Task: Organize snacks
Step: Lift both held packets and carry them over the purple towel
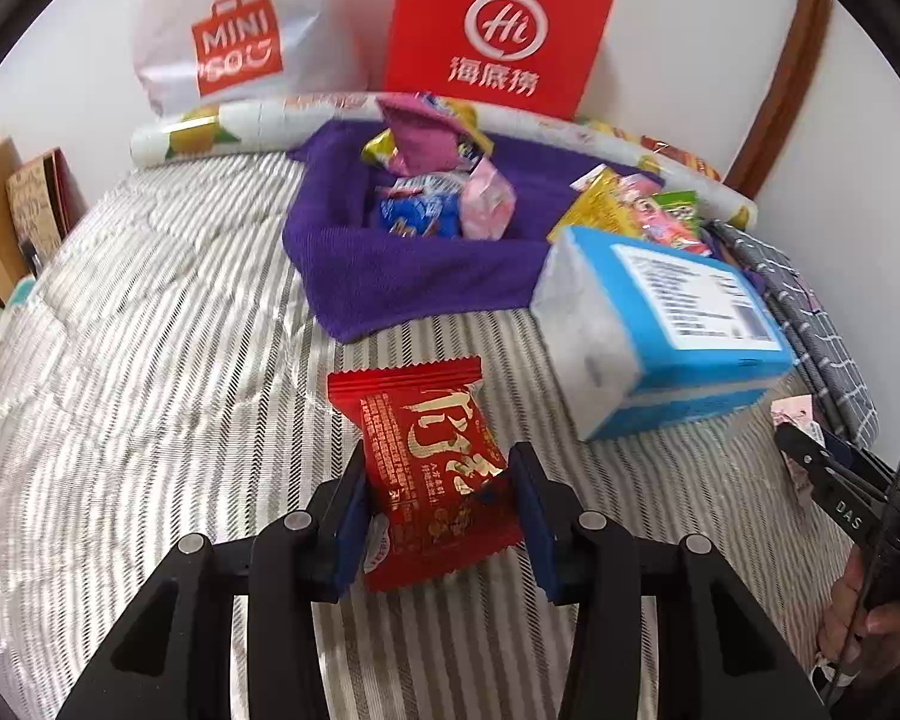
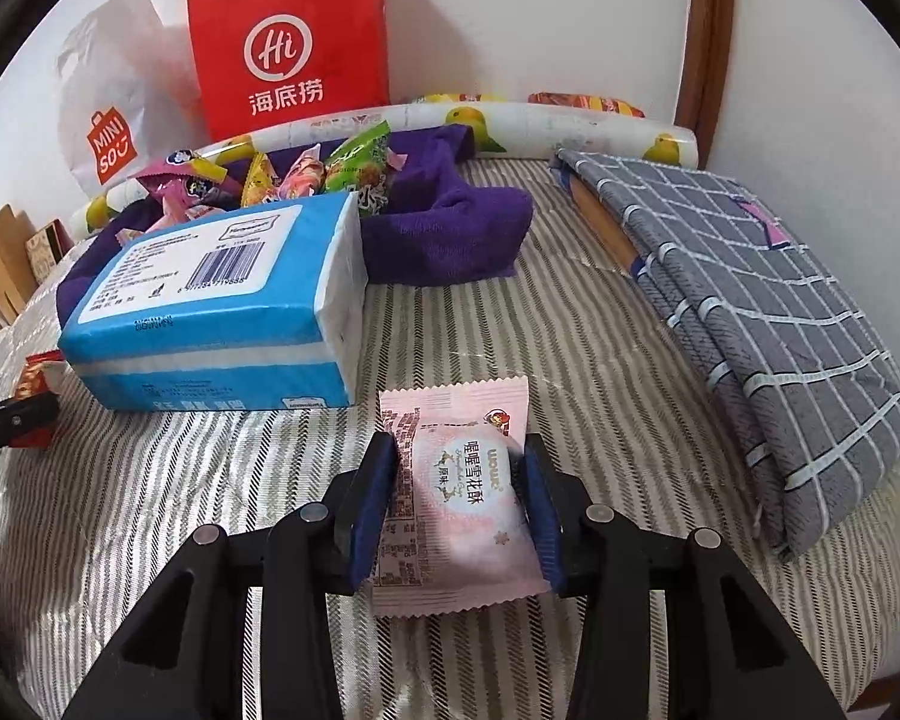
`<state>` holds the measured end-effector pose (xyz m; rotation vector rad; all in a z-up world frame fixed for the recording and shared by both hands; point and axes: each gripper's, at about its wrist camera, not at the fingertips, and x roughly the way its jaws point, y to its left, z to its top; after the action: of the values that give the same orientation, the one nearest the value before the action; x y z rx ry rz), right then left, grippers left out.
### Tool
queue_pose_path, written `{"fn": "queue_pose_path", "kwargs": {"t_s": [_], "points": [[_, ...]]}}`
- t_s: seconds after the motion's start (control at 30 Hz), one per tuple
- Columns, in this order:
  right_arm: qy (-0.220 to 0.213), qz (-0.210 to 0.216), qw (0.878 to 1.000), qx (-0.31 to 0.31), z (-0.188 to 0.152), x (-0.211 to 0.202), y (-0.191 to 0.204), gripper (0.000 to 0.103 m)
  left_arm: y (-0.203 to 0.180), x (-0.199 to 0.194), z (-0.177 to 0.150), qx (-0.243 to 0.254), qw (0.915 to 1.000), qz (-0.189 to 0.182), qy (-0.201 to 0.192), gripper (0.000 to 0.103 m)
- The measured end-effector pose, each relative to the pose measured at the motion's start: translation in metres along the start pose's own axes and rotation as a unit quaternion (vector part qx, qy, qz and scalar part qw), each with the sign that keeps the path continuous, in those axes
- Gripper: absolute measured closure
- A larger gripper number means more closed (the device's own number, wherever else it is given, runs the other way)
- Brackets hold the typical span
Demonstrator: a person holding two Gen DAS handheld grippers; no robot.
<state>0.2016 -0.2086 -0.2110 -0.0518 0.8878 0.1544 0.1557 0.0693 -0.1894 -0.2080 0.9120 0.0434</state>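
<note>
Listing contents of striped bedspread [image 1: 150, 312], one moment
Left gripper [image 1: 438, 510]: jaws narrowed, blue pads pressed on both sides of one red foil snack packet with gold lettering [image 1: 432, 468], which it holds just over the bedspread
Right gripper [image 2: 459, 504]: jaws narrowed likewise, pads clamped on one pale pink snack packet with a round printed label [image 2: 459, 480]
Purple towel nest [image 1: 390, 276]: one, at the head of the bed, holding a heap of mixed wrapped snacks [image 1: 438, 192]; exact count cannot be told
Blue-and-white tissue pack [image 2: 222, 312]: one, lying beside the towel
Grey checked folded cloth [image 2: 768, 324]: one, far right
Paper bags: two against the wall, one red [image 2: 294, 42], one white [image 1: 228, 42]
Fruit-print roll [image 2: 510, 126]: one, along the wall
</note>
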Motion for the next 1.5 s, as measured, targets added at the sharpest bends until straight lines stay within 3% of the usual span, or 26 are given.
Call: {"fn": "queue_pose_path", "kwargs": {"t_s": [0.13,0.3,0.57,0.77,1.13,1.5], "points": [[0.001,0.033,0.999,0.025,0.0,-0.014,-0.002,0.061,-0.009,-0.021,0.005,0.013,0.9998,-0.007,-0.012,0.061],[-0.033,0.044,0.998,0.011,0.011,-0.052,0.012,0.061,-0.018,-0.042,0.017,0.02,0.9993,-0.022,-0.024,0.061],[-0.082,0.051,0.995,-0.009,0.045,-0.105,0.035,0.061,-0.031,-0.066,0.05,0.024,0.9979,-0.031,-0.052,0.061],[-0.101,0.061,0.993,-0.01,0.081,-0.12,0.044,0.061,-0.033,-0.075,0.076,0.016,0.9968,-0.049,-0.061,0.061],[-0.11,0.086,0.99,-0.002,0.127,-0.109,0.057,0.061,-0.025,-0.067,0.118,0.007,0.9956,-0.056,-0.075,0.061],[-0.096,0.112,0.989,0.006,0.161,-0.058,0.071,0.061,-0.001,-0.029,0.149,-0.025,0.9946,-0.076,-0.066,0.061]]}}
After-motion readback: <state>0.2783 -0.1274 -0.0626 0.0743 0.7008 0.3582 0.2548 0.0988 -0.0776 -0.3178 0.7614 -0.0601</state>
